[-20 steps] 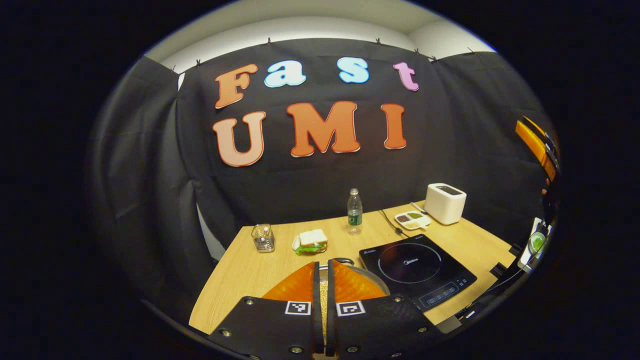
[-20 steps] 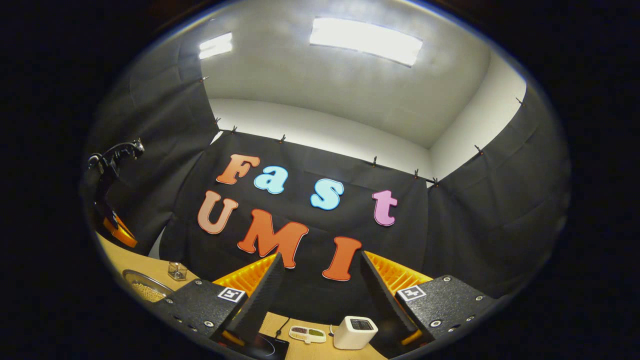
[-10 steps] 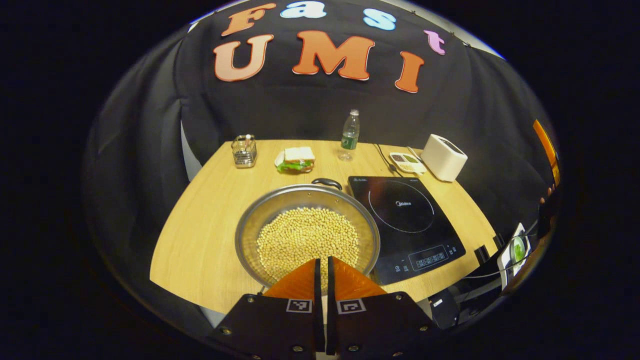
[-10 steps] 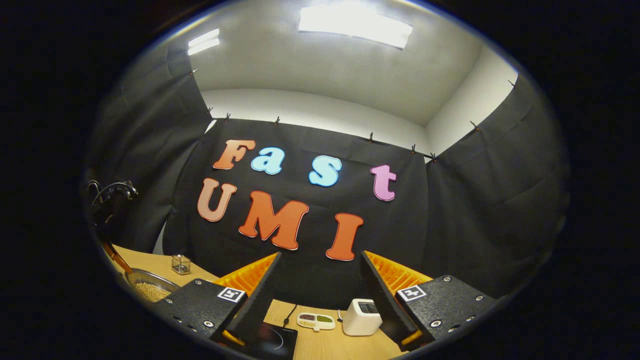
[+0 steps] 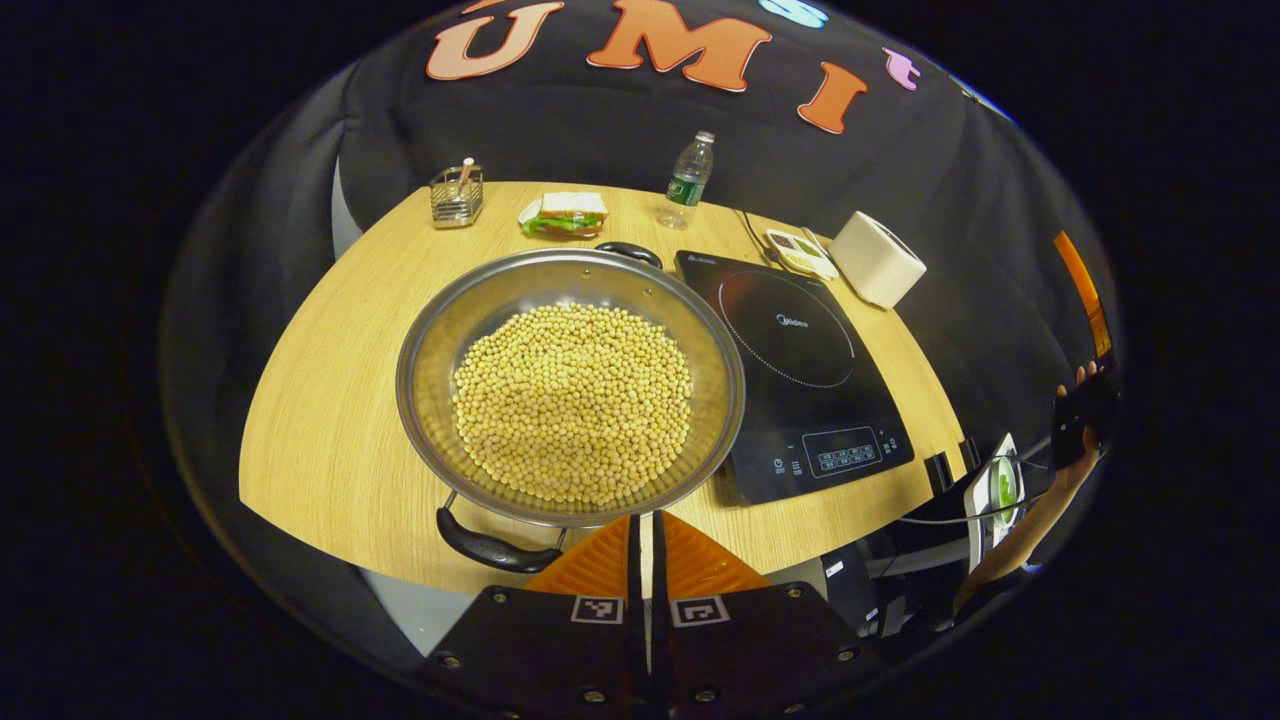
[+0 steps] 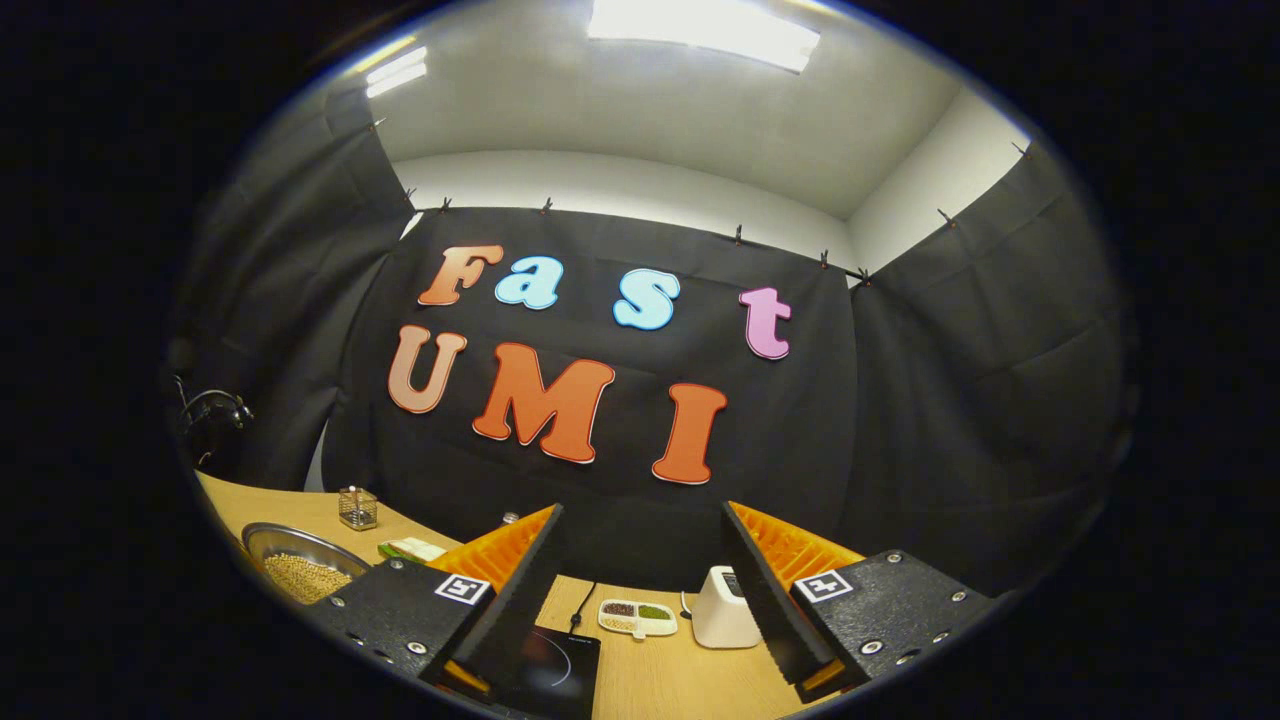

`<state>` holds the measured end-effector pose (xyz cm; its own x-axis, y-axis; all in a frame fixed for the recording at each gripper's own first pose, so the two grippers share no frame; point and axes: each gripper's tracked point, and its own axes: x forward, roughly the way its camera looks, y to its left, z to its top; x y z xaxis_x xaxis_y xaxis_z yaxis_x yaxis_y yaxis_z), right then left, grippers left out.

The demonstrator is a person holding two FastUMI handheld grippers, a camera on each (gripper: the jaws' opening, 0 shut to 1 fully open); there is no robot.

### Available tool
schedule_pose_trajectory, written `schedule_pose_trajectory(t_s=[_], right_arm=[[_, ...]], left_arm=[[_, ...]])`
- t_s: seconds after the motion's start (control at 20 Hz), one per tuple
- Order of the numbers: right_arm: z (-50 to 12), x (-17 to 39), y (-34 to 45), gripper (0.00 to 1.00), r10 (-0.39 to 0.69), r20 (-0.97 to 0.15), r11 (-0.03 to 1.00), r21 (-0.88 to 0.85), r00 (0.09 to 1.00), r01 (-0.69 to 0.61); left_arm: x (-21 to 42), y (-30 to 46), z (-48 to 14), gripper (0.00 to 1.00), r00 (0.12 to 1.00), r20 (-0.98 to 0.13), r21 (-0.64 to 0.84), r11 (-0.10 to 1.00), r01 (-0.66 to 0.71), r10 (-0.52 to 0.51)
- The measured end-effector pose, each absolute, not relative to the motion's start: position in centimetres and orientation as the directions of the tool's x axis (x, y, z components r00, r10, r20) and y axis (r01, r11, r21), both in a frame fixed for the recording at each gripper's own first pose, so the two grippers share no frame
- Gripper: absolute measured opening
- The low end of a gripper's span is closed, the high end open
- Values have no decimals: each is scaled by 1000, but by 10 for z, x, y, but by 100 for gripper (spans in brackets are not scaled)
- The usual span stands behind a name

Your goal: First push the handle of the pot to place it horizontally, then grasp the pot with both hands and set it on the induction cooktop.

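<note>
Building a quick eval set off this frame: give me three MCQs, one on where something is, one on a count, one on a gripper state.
1. Where does the pot of beans sit?
A. on the induction cooktop
B. on the table beside the cooktop
C. held in the air

2. How many black handles show on the pot?
A. none
B. two
C. four

3. How do the left gripper fingers stand?
A. wide apart
B. together, holding nothing
C. clamped on the bottle

Key: B, the pot rests on the table left of the induction cooktop; B, one handle at the near rim, one at the far rim; B, only a thin slit between the fingers.
</note>
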<state>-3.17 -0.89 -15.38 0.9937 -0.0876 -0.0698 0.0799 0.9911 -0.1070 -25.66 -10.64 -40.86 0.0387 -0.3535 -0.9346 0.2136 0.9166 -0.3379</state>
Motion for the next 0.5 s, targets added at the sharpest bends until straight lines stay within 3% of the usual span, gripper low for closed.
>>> schedule_pose_trajectory(t_s=[0.1, 0.15, 0.2, 0.5], right_arm=[[-163, -29, -9, 95, -95, -91, 991, -107, 991, 85], [-168, -29, -8, 95, -93, -102, 991, -105, 990, 83], [-174, -29, -7, 95, -92, -114, 992, -101, 989, 80], [-192, -22, -2, 95, -91, -157, 993, -93, 983, 77]], left_arm=[[-266, -103, -420, 3, 4, -939, -336, 922, 192, -343], [-271, -100, -424, 7, -12, -942, -331, 925, 187, -334], [-274, -97, -427, 3, -28, -944, -327, 926, 188, -328], [-282, -88, -444, 1, -69, -950, -313, 926, 209, -305]])
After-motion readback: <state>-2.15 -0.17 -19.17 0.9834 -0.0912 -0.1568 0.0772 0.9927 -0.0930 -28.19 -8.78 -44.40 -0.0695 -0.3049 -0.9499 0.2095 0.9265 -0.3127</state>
